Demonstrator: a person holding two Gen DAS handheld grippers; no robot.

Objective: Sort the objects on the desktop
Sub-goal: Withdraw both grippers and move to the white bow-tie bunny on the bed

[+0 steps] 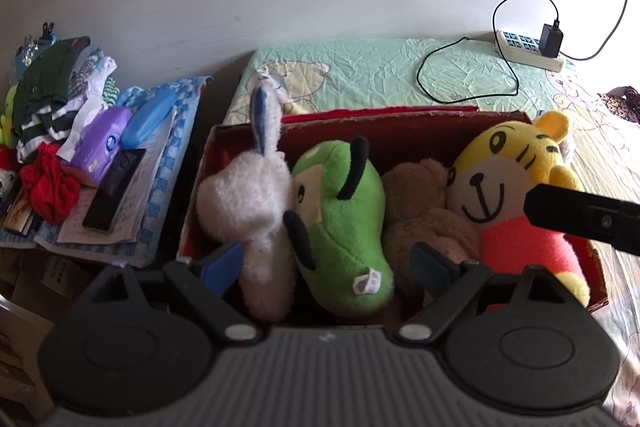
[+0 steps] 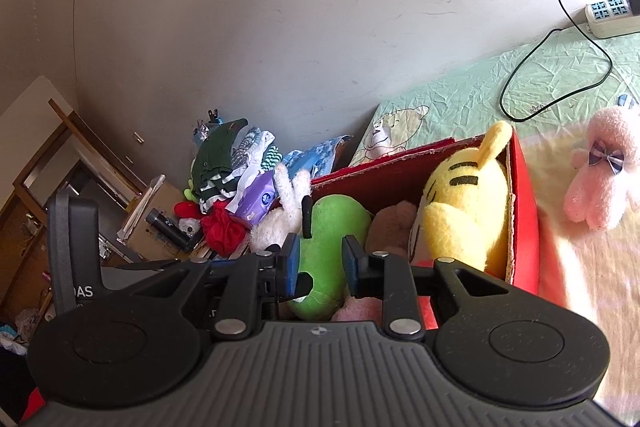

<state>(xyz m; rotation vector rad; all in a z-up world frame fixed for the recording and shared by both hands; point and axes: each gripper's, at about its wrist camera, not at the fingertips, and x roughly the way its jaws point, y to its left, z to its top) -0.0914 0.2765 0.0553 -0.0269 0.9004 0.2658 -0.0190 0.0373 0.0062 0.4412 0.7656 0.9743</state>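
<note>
Both grippers are tilting down over my red cardboard box (image 1: pixel 400 131): left gripper (image 1: pixel 332 267) spread wide, straddling the green plush toy (image 1: pixel 340 219); right gripper (image 2: pixel 320 263) nearly closed, empty.

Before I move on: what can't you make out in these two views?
- Brown plush toy: both views, mostly hidden between green plush toy and yellow tiger plush.
- Red cardboard box floor: covered by toys.
- Pink plush toy: right wrist view only, blurred near the edge.
</note>
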